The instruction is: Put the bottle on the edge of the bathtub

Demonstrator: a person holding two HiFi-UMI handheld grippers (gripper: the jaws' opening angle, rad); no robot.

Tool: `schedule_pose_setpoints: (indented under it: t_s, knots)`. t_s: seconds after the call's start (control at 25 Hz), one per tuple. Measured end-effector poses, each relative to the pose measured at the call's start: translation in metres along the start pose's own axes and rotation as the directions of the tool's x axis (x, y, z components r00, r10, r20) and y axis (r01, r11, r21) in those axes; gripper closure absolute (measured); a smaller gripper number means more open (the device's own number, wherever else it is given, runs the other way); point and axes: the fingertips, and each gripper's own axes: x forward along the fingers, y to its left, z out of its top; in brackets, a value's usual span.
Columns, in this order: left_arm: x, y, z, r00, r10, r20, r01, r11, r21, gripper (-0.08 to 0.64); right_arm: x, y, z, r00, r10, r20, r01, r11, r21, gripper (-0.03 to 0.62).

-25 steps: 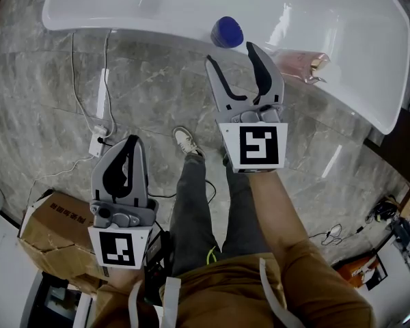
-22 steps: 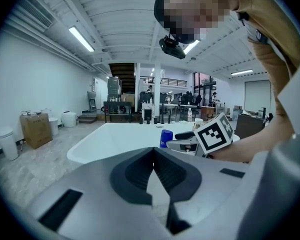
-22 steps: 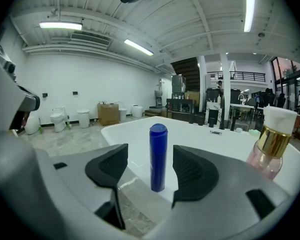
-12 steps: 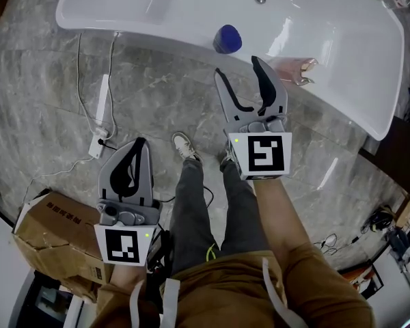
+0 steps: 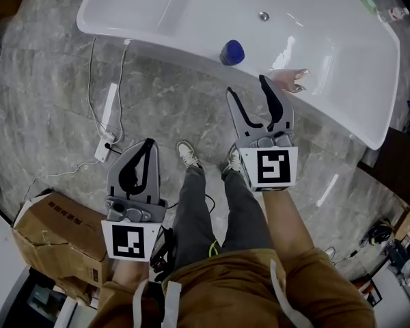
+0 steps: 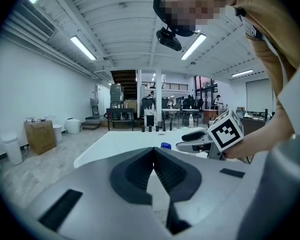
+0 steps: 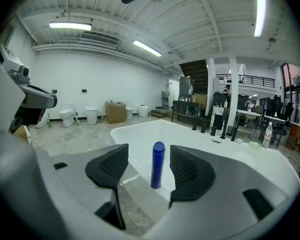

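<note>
The right gripper has its two fingers spread wide and holds nothing. In the right gripper view one blue bottle shows through the gap, but it stands farther off, clear of both pads. In the head view the right gripper points at the tub, and the bottle lies just beyond its fingertips, slightly to the left, not touching them.

The left gripper has its two fingers closed tip to tip, with nothing between them. Seen from the head, the left gripper hangs nearer the person and to the left, over the grey stone floor, well apart from the tub.

The bottle stands upright on the near edge of the one white bathtub, roughly midway along that edge. One pinkish item lies on the same edge to the right of the bottle, close to the right gripper's fingers. One drain shows in the tub's bottom.

On the floor are the person's two shoes between the grippers, one white power strip with cables to the left, and one cardboard box at the near left
</note>
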Motion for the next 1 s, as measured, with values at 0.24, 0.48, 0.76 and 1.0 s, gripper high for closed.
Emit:
schedule_pose_setpoints:
  t_s: [0.24,0.48,0.76,1.0]
  knots:
    - [-0.008,-0.003,0.009,1.000,0.011,0.002,-0.011,1.000,-0.002,0.554,-0.020,0.003,0.013,1.000,0.019,-0.008,-0.019,1.000,-0.020,0.334]
    - [-0.017,-0.005,0.030,1.000,0.021,0.022,-0.021,1.000,0.008,0.554,-0.039,0.002,0.030,1.000,0.028,-0.009,-0.028,0.999,-0.046,0.379]
    - [-0.025,-0.007,0.055,0.999,0.011,0.036,-0.012,1.000,0.029,0.554,-0.061,-0.010,0.056,1.000,0.014,-0.002,-0.014,0.998,-0.059,0.454]
    - [-0.028,-0.007,0.071,0.998,0.008,0.062,-0.010,0.999,0.033,0.554,-0.075,-0.030,0.068,0.999,-0.030,-0.020,0.029,0.998,-0.058,0.503]
